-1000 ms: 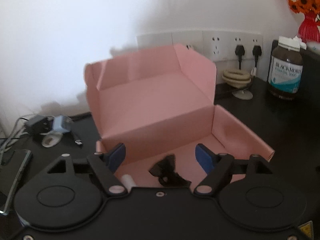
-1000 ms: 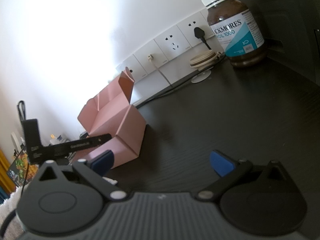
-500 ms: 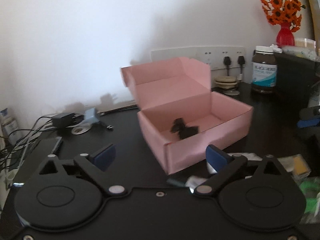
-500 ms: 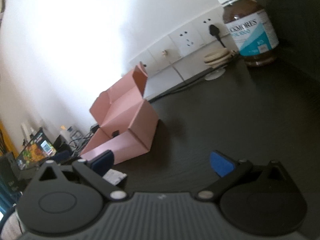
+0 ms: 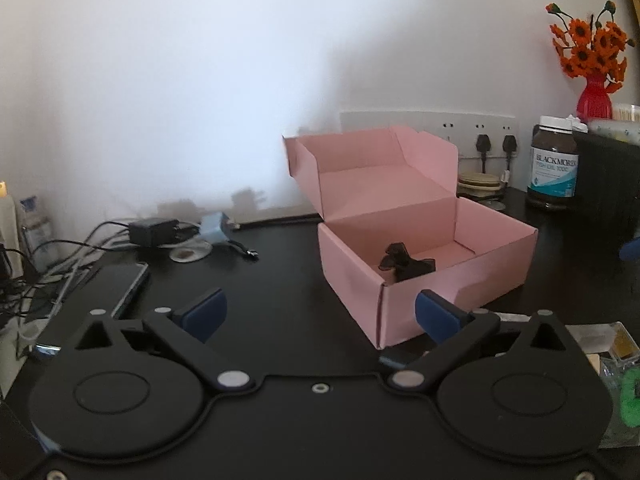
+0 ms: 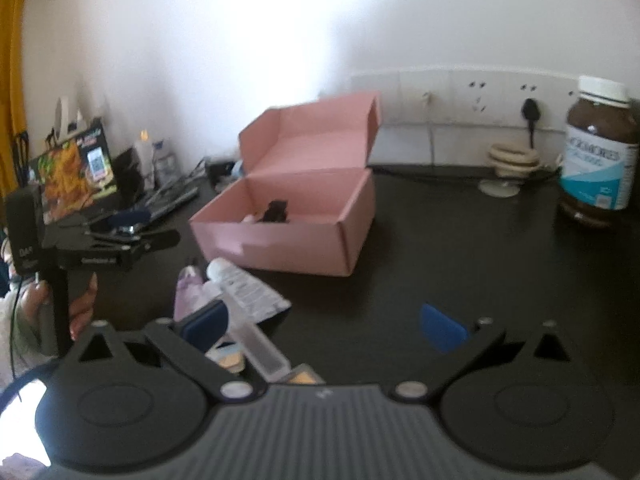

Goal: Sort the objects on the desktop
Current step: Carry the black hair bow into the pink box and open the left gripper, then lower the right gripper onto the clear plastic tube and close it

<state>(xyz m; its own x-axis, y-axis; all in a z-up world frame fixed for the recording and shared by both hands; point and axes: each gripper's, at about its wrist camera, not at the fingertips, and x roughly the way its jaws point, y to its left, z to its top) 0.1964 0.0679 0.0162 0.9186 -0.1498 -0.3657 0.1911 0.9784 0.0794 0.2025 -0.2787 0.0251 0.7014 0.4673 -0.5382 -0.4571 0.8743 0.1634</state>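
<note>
Pink cardboard box [image 5: 430,276], lid flipped up toward the wall, sits mid-desk w/ a small black object [image 5: 406,266] lying inside on its floor. Brown supplement bottle [image 5: 554,162], white cap, label reads "BLACKMORES", smaller line under it not fully legible, stands right of the box by the wall sockets. Left gripper [image 5: 320,312] low over the black desk [image 5: 280,280], pointing slightly down at the box's near corner, jaws opening, already wide, nothing between them. Right gripper [image 6: 324,326] also tilted down, jaws spread wide, pads bare. Just by its left pad: white tube [image 6: 244,286] w/ fine print, unreadable, plus small packets, all outside the box, in front of it. A hand [image 6: 80,304] grips the left gripper's handle.
</note>
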